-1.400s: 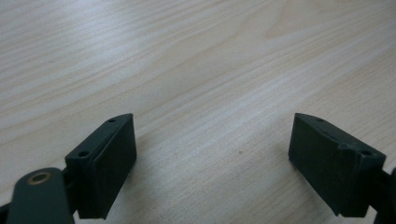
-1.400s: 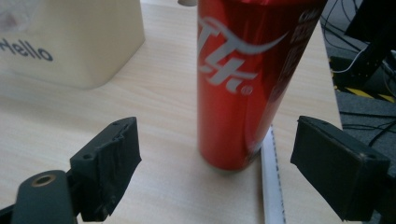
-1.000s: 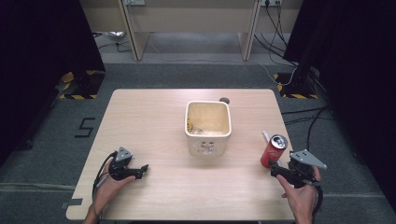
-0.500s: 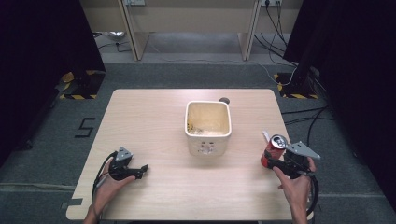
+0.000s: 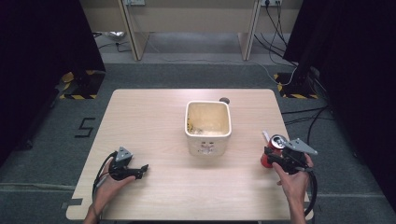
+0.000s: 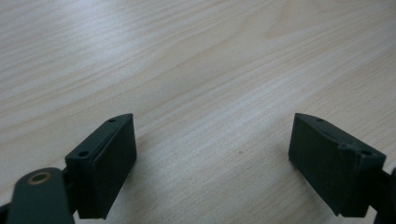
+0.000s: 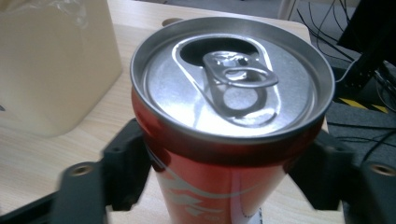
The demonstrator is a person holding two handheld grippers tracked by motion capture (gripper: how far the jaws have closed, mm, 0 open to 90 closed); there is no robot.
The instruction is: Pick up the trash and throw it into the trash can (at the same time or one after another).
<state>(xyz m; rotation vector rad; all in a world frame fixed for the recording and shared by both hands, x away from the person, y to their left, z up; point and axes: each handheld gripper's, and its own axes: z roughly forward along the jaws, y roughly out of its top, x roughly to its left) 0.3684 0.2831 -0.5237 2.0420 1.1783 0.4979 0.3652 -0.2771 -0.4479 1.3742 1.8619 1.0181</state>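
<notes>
A red drink can [image 5: 267,159] with an opened silver top [image 7: 224,93] stands upright near the table's right edge. My right gripper [image 5: 272,157] reaches it from the near side, open, with one black jaw close against each side of the can [image 7: 219,186]; whether the jaws touch it is unclear. The left jaw looks blurred. My left gripper [image 5: 142,170] rests low over the bare wood at the front left, open, with nothing between its jaws [image 6: 212,163].
A cream square bin [image 5: 208,103] stands mid-table, left of the can, its side visible in the right gripper view [image 7: 51,70]. A small round brown spot [image 5: 224,100] lies behind the bin. Cables and dark stands surround the table [image 5: 154,116].
My right gripper has moved forward from the near side of the can until its jaws flank it. The left gripper and the bin have stayed still.
</notes>
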